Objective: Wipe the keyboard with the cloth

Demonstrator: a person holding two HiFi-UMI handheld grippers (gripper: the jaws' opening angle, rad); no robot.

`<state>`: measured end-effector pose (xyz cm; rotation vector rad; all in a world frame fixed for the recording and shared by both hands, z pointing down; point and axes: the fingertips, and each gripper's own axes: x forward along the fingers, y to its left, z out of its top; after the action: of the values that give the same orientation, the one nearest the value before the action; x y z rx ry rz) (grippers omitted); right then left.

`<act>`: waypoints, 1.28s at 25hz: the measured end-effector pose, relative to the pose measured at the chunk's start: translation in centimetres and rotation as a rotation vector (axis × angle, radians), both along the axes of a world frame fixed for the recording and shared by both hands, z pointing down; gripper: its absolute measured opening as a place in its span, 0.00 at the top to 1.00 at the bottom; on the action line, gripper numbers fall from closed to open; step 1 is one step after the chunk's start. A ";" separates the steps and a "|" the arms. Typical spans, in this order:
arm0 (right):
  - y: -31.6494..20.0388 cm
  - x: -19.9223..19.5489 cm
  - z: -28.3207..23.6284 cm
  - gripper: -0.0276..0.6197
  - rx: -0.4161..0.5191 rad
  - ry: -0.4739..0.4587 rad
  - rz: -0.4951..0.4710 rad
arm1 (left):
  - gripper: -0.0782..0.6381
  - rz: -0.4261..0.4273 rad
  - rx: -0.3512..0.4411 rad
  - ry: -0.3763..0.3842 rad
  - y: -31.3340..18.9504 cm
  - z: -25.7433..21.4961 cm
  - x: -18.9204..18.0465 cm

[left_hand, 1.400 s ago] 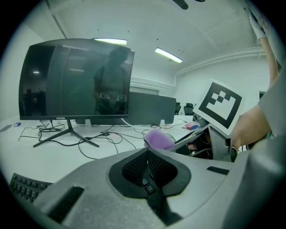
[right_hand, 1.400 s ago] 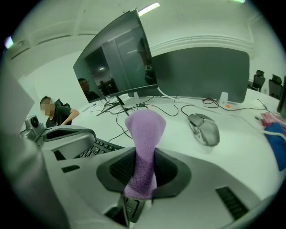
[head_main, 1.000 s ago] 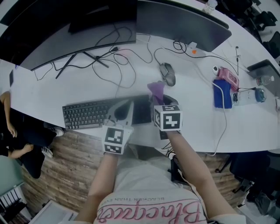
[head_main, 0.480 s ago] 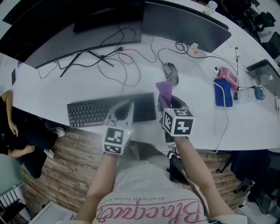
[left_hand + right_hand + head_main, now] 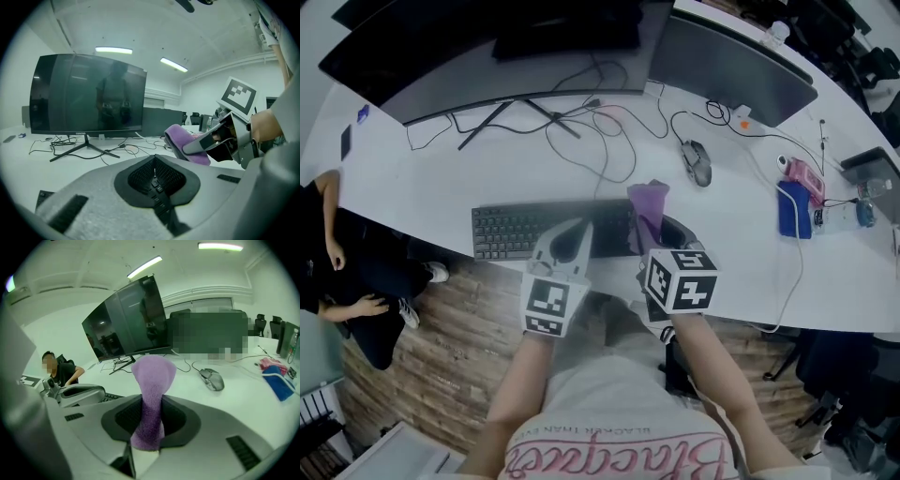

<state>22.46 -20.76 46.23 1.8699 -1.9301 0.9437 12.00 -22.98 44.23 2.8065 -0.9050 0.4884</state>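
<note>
Right gripper (image 5: 656, 236) pinches the purple cloth (image 5: 646, 206), edged back to the black keyboard's (image 5: 511, 232) right end; left gripper (image 5: 573, 234), jaws pressed together and empty, stays over the keys, so wiping seems ongoing

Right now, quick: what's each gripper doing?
Left gripper: shut, nothing in it.
Right gripper: shut on the purple cloth.

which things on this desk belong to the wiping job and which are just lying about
For the job:
- soft purple cloth, clamped in the right gripper
- flat black keyboard
- left gripper, shut and empty

Lying about:
- grey computer mouse
- blue pouch
- large black monitor
- loose black cables
</note>
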 end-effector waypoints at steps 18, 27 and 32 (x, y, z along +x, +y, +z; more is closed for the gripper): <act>-3.4 -20.1 -1.6 0.82 0.031 -0.001 -0.329 | 0.88 -0.183 0.006 0.007 -2.7 -0.6 -15.9; -5.2 -28.1 -1.3 0.82 0.012 -0.072 -0.409 | 0.88 -0.262 -0.006 -0.009 -4.2 0.0 -23.0; -5.7 -31.4 -0.1 0.82 -0.023 -0.077 -0.428 | 0.88 -0.297 -0.008 -0.017 -5.2 0.2 -26.5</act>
<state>-8.94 -26.43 46.18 1.3394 -2.2279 0.9014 -14.51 -28.21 44.43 2.5989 -1.2912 0.4705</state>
